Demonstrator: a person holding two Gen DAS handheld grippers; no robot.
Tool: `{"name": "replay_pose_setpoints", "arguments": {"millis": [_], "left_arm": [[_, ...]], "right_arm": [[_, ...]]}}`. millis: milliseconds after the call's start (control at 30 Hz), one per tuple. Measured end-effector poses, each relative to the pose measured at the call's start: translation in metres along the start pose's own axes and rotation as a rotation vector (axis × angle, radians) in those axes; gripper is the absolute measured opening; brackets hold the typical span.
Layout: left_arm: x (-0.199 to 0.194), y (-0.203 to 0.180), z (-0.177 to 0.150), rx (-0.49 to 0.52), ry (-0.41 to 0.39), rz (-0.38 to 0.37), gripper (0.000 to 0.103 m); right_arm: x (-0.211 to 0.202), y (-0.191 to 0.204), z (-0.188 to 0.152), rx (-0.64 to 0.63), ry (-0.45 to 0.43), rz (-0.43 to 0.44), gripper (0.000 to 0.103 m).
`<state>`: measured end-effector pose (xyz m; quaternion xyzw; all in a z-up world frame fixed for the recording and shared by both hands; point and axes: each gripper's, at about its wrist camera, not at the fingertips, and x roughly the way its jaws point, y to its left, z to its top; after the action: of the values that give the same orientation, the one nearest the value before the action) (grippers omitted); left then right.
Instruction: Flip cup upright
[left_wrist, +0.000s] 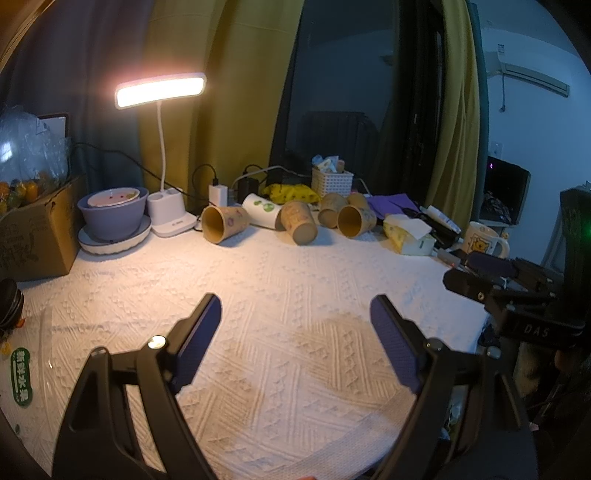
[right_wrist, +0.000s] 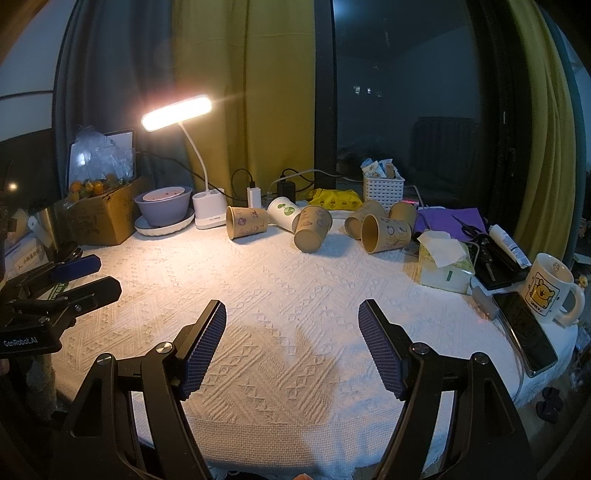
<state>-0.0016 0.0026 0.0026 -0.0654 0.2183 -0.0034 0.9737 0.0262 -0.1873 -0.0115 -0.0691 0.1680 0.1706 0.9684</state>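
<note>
My left tongs (left_wrist: 295, 308) and right tongs (right_wrist: 291, 314) both gape wide, holding nothing, over the white bench (right_wrist: 280, 280). The paper cups (right_wrist: 246, 221) lie tipped over right of the lamp (right_wrist: 208, 206), far from both tongs.

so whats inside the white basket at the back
The white basket holds several small packets that stick up above its rim. Its walls cover everything lower down, so what else is inside cannot be seen.
</note>
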Motion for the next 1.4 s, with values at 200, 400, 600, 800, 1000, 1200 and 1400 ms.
{"name": "replay_pose_setpoints", "arguments": {"millis": [200, 400, 600, 800, 1000, 1200, 1400], "left_arm": [[0.0, 0.0, 0.0, -0.001, -0.001, 0.0, 0.084], [0.0, -0.001, 0.0, -0.002, 0.0, 0.001, 0.084], [0.001, 0.0, 0.001, -0.002, 0.004, 0.0, 0.084], [0.015, 0.005, 0.004, 0.002, 0.028, 0.005, 0.084], [0.046, 0.016, 0.015, 0.003, 0.079, 0.002, 0.084], [0.081, 0.022, 0.029, 0.034, 0.14, -0.003, 0.084], [0.114, 0.035, 0.05, 0.061, 0.176, 0.007, 0.084]], "right_arm": [[0.0, 0.0, 0.0, 0.0, 0.0, 0.0, 0.077], [0.0, 0.0, 0.0, 0.0, 0.001, 0.0, 0.077], [0.001, -0.001, -0.001, 0.0, 0.001, 0.0, 0.077], [0.009, 0.0, 0.004, -0.01, 0.025, -0.004, 0.077], [0.036, -0.009, 0.018, -0.009, 0.059, -0.008, 0.077], [0.067, -0.018, 0.036, -0.01, 0.089, 0.002, 0.077], [0.101, -0.028, 0.061, -0.01, 0.117, 0.015, 0.077]]}}
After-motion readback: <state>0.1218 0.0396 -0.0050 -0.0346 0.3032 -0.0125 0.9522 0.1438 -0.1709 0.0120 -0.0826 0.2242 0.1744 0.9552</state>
